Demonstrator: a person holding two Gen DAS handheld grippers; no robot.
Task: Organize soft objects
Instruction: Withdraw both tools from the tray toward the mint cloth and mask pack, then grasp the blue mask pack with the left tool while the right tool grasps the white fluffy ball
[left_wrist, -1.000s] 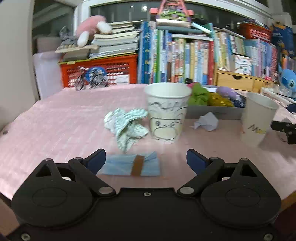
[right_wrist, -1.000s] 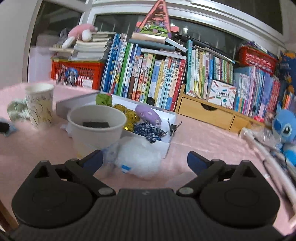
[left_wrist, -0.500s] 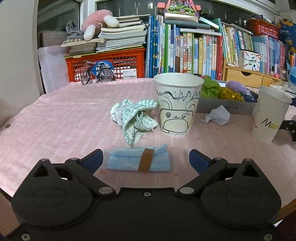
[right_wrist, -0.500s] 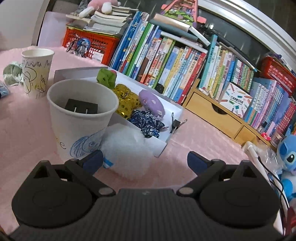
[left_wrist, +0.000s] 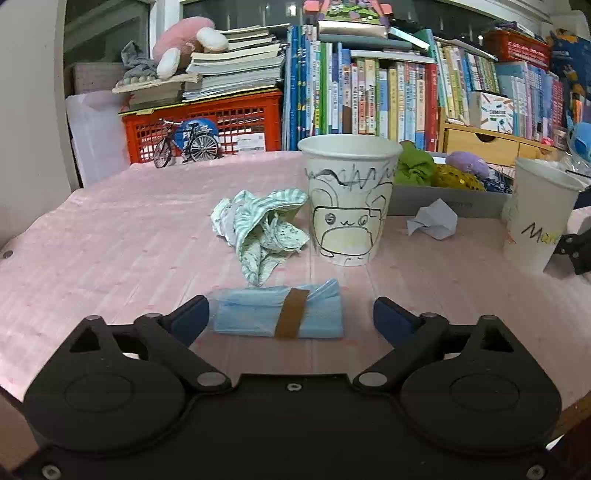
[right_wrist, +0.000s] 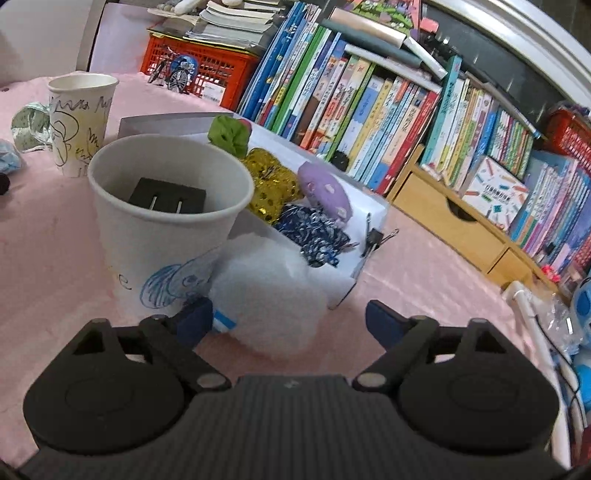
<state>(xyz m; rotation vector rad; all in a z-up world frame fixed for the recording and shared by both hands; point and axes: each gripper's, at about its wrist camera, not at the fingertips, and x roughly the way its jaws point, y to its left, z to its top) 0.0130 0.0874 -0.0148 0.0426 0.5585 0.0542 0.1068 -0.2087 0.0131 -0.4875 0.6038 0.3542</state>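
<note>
A folded blue mask bundle with a brown band (left_wrist: 258, 314) lies on the pink cloth between the fingers of my left gripper (left_wrist: 288, 319). Its jaws are closing, and neither pad presses on the bundle. Behind it lie a green-striped cloth (left_wrist: 262, 229) and a crumpled grey piece (left_wrist: 432, 223). A white fluffy ball (right_wrist: 269, 295) sits between the fingers of my right gripper (right_wrist: 288, 319). Those jaws are closing too, with a gap left on the right side. The white box (right_wrist: 369, 210) holds green (right_wrist: 227, 134), gold (right_wrist: 269, 188), purple (right_wrist: 325, 192) and blue-patterned (right_wrist: 314, 229) soft things.
A drawn-on paper cup (left_wrist: 349, 199) stands just behind the bundle. A second cup (right_wrist: 162, 229), holding a black plug (right_wrist: 166, 195), touches the fluffy ball's left side. Binder clips (right_wrist: 376, 236) lie at the box's corner. Books and a red crate (left_wrist: 203, 114) line the back.
The right gripper has rolled and come closer to the fluffy ball and cup. The fingers of both grippers have drawn slightly inward. The left gripper has hardly moved over the bundle.
</note>
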